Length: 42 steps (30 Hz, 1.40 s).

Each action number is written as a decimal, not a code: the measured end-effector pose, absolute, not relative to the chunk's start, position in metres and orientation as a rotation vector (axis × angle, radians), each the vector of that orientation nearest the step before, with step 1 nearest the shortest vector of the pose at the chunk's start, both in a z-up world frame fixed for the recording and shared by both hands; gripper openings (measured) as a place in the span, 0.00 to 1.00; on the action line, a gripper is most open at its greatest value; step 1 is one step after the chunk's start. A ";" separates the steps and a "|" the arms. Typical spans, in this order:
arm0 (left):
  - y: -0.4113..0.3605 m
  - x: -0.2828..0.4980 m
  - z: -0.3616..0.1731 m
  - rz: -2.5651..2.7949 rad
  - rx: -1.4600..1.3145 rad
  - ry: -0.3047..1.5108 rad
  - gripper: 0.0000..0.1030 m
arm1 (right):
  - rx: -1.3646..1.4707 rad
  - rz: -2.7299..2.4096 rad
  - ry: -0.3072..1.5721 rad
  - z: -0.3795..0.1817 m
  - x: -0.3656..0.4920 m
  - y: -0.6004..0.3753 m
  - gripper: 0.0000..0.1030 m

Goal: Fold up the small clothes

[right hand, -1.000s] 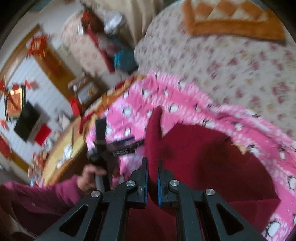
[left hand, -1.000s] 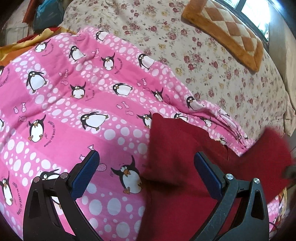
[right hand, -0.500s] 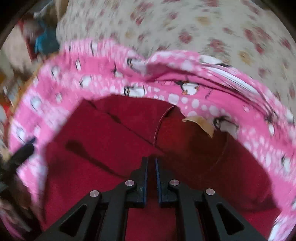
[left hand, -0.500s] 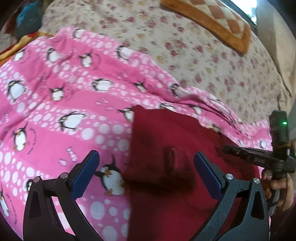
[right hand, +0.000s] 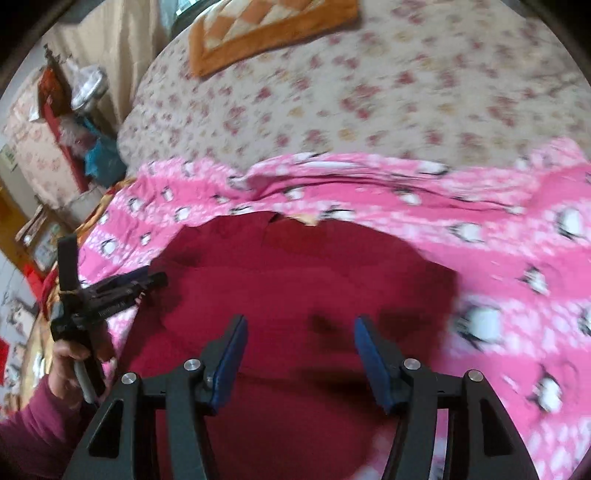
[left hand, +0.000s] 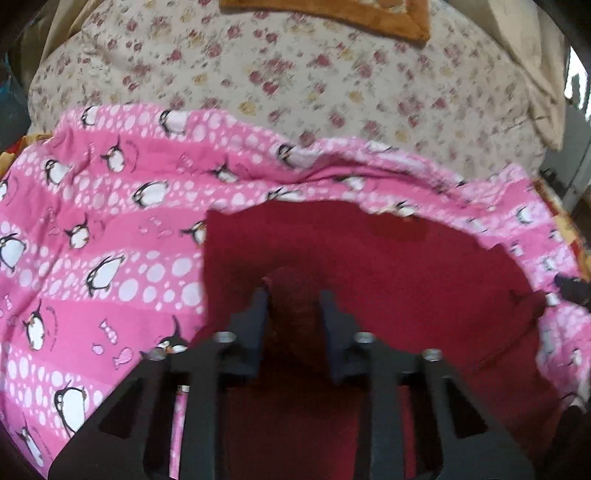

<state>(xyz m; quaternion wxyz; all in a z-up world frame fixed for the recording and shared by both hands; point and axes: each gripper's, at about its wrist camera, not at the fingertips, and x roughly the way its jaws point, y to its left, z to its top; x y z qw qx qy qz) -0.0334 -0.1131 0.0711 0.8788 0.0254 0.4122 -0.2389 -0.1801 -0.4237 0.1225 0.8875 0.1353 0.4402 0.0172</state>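
Observation:
A dark red garment [left hand: 388, 266] lies spread on a pink penguin-print blanket [left hand: 110, 229]. My left gripper [left hand: 293, 295] has its jaws closed in on a bunched fold of the red cloth between them. It shows from the side in the right wrist view [right hand: 147, 280], at the garment's left edge. My right gripper [right hand: 299, 332] is open and empty, low over the middle of the red garment [right hand: 295, 277]. A tan label [right hand: 308, 220] sticks out at the garment's far edge.
The pink blanket [right hand: 517, 240] lies on a floral bedspread [left hand: 314, 81]. An orange checked cushion [right hand: 266, 26] sits at the far side. Furniture and clutter [right hand: 66, 122] stand left of the bed.
My left gripper has closed from wide open onto a fold of the red cloth. My right gripper has opened and let go of the cloth, which now lies flat.

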 end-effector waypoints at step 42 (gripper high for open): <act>-0.120 0.011 0.055 -0.490 -0.025 1.033 0.13 | 0.513 -0.155 0.981 0.056 -0.114 -0.504 0.21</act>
